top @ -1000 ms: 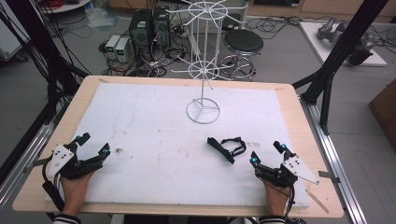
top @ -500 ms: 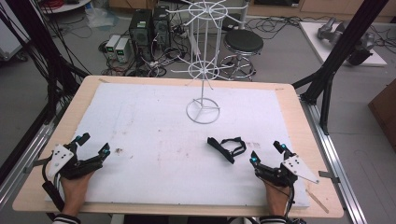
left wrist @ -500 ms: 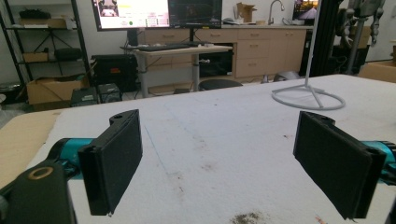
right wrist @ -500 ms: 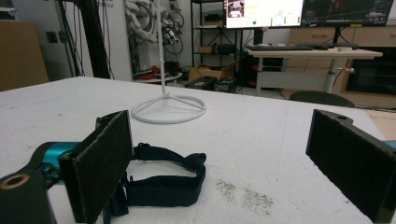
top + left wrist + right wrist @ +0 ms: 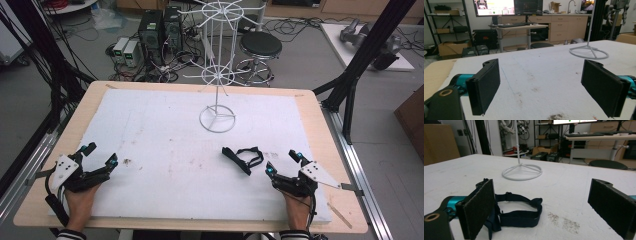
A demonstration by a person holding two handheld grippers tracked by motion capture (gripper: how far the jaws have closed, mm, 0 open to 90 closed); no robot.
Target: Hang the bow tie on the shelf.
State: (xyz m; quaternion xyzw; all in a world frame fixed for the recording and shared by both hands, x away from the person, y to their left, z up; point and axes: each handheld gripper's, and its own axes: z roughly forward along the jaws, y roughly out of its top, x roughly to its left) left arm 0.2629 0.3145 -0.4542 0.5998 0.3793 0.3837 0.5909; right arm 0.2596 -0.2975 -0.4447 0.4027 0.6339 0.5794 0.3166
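Right hand-held gripper (image 5: 285, 163) wide open, empty, near strap (image 5: 243, 158)

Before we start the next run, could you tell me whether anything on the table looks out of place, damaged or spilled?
Nothing looks damaged or tipped. The white wire rack stands upright, and the black strap lies loosely coiled near the right gripper. The white table cover carries small brown specks and scuffs, the only blemish.

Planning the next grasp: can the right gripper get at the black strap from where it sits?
Probably yes. The right gripper is open, and the black strap lies flat on the white table cover just ahead of it, toward its left jaw. Nothing stands between them; the white wire stand is farther back.
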